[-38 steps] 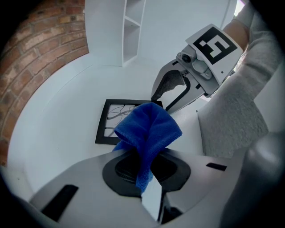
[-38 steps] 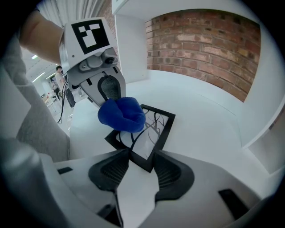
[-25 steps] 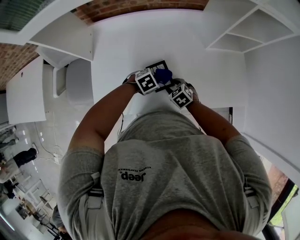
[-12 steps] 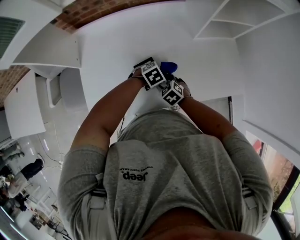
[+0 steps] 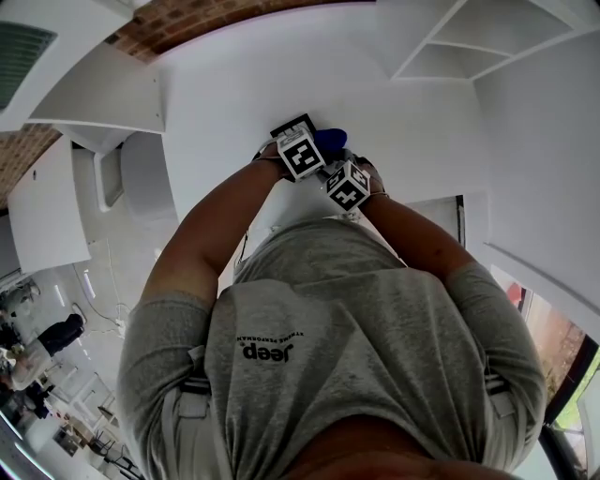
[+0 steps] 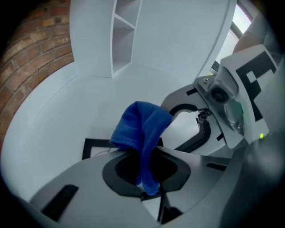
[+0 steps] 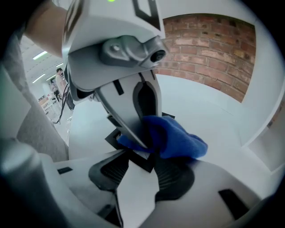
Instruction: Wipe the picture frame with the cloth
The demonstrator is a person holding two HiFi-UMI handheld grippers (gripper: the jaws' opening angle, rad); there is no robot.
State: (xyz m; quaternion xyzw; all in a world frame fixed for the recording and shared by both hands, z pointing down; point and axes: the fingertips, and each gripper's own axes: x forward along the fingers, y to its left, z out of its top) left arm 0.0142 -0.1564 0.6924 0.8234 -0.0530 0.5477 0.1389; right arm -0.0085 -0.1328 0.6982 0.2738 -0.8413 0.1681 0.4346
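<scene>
A black picture frame (image 5: 289, 126) lies flat on the white table (image 5: 225, 94). My left gripper (image 5: 315, 142) is shut on a blue cloth (image 5: 331, 140), which bunches out past the jaws (image 6: 142, 124) over the frame's edge (image 6: 94, 143). In the left gripper view the cloth hangs down between the pads (image 6: 129, 167). My right gripper (image 5: 331, 170) sits close beside the left. In the right gripper view a corner of the frame (image 7: 143, 161) is wedged between its jaws (image 7: 140, 168), with the left gripper (image 7: 143, 131) and cloth (image 7: 180, 141) just beyond.
White shelving (image 5: 459, 47) stands at the table's far right. A brick wall (image 5: 178, 23) runs behind the table. A white chair (image 5: 145, 173) is at the left, and the person's arms (image 5: 211, 230) reach over the near edge.
The two grippers have drawn closer together than a second ago. The cloth has slid a little to the left over the frame.
</scene>
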